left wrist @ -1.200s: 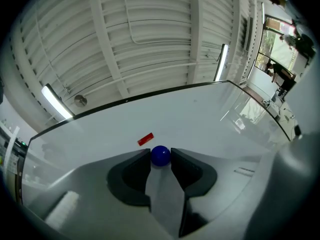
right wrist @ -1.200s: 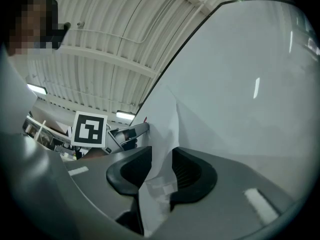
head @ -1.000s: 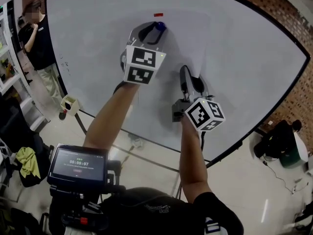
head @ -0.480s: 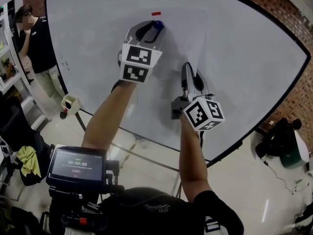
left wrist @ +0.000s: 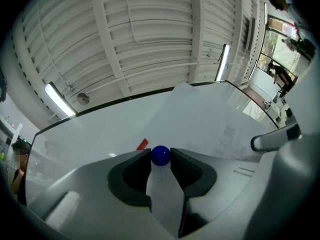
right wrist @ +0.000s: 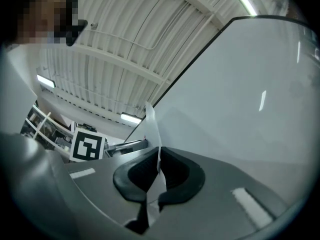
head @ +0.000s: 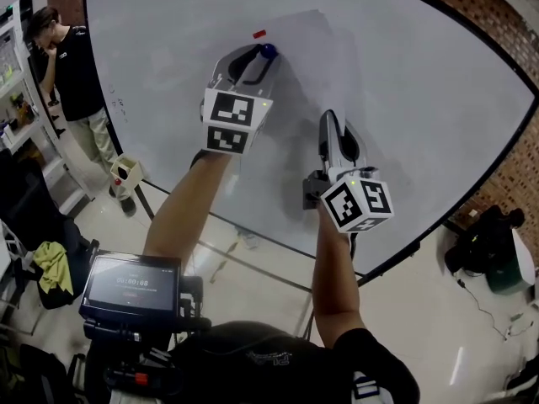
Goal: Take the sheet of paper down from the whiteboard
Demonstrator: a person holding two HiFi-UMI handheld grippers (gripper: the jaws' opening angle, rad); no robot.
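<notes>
A white sheet of paper (head: 313, 61) hangs on the whiteboard (head: 438, 82), faint against it. A blue ball magnet (head: 269, 50) sits at the sheet's upper left, and my left gripper (head: 263, 55) is shut on it. In the left gripper view the magnet (left wrist: 160, 154) is pinched between the two jaw tips. A small red magnet (head: 259, 34) sits just above on the board. My right gripper (head: 329, 119) is lower right, shut on the sheet's edge. The right gripper view shows that edge (right wrist: 152, 120) standing up thin from between the closed jaws.
A person (head: 74, 70) stands at the board's left end beside shelves. A small bin (head: 126, 172) sits on the floor below the board. A dark bag (head: 484, 241) lies at the lower right. A screen (head: 130, 283) hangs at my chest.
My right gripper's jaws have closed on the paper's edge and it has drifted slightly right. The left gripper stays on the blue magnet. The person at the left has shifted stance.
</notes>
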